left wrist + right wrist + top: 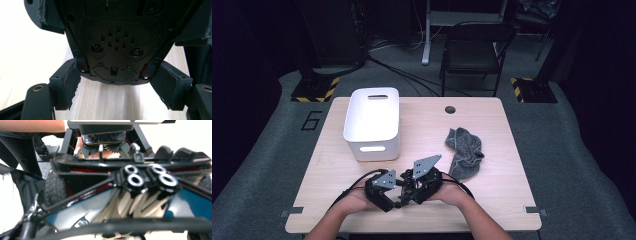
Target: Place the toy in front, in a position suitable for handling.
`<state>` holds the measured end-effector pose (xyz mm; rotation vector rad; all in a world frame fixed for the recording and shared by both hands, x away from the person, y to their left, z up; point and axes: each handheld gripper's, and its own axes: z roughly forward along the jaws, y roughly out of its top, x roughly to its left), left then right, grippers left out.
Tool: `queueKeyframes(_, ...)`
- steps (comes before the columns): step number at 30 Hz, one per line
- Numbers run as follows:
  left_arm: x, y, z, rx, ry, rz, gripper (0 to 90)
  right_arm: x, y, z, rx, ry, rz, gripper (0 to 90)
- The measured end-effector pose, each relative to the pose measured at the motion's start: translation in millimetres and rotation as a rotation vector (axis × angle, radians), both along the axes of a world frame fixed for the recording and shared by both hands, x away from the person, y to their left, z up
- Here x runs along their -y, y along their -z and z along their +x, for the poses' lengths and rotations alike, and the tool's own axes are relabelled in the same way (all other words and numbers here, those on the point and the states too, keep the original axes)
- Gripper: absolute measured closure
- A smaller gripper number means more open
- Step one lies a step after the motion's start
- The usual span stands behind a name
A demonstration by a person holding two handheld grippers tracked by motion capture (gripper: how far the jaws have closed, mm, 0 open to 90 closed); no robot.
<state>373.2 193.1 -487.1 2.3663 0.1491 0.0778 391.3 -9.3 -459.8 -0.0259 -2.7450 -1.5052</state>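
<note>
Writing: a big dark "6" [311, 120] is painted on the grey floor to the left of the table [492, 200]. No brand name can be read on the toy.
Toy car: a small black toy car [408, 189] is near the front edge of the table, between the two grippers.
Car from below: in the left gripper view its black underside [113, 42] is close up, with small slots, two screws and bits of red at the wheels.
Car from the right: in the right gripper view there is a rubber tyre [55, 188], shiny round silver caps [135, 180] and a blue-green shiny body part [82, 212].
Left gripper: the left gripper [387, 200] has its jaws one on each side of the car's underside, right at its edges. They look clamped on the car.
Right gripper: the right gripper [417, 192] is right up against the car. I cannot tell if its jaws are apart or pressing.
Hard to see: the car is blurry and cut off in the right gripper view. In the high view the hands and grippers cover most of it.
Other things: a white bin [373, 122] stands behind the grippers to the left. A grey cloth [464, 152] lies just to the right of the right gripper.
Room: a dark chair [474, 52] stands past the far end of the table.
</note>
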Motion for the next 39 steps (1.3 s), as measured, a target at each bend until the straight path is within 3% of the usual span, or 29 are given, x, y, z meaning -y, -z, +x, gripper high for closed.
queueKeyframes(13, -0.5, 4.2, 1.4, 0.016, -0.006, 0.029, 25.8, -1.6, 3.8, 1.0, 0.004, 0.018, -0.023, 24.0)
queueKeyframes(28, -7.4, 7.2, 3.3, 0.007, -0.013, 0.015, 26.1, 0.8, 2.6, 2.4, -0.011, 0.035, -0.058, 23.2)
queueKeyframes(32, -8.8, 8.6, 3.7, 0.004, -0.014, 0.022, 26.1, 3.2, 2.6, 3.2, -0.013, 0.038, -0.067, 23.3)
queueKeyframes(37, -10.8, 11.4, 4.6, 0.006, -0.019, 0.059, 26.1, 6.0, 5.1, 4.5, -0.015, 0.033, -0.090, 23.4)
queueKeyframes(39, -13.4, 11.8, 4.8, 0.012, -0.037, 0.048, 26.7, 8.1, 5.1, 5.8, -0.024, 0.045, -0.086, 22.2)
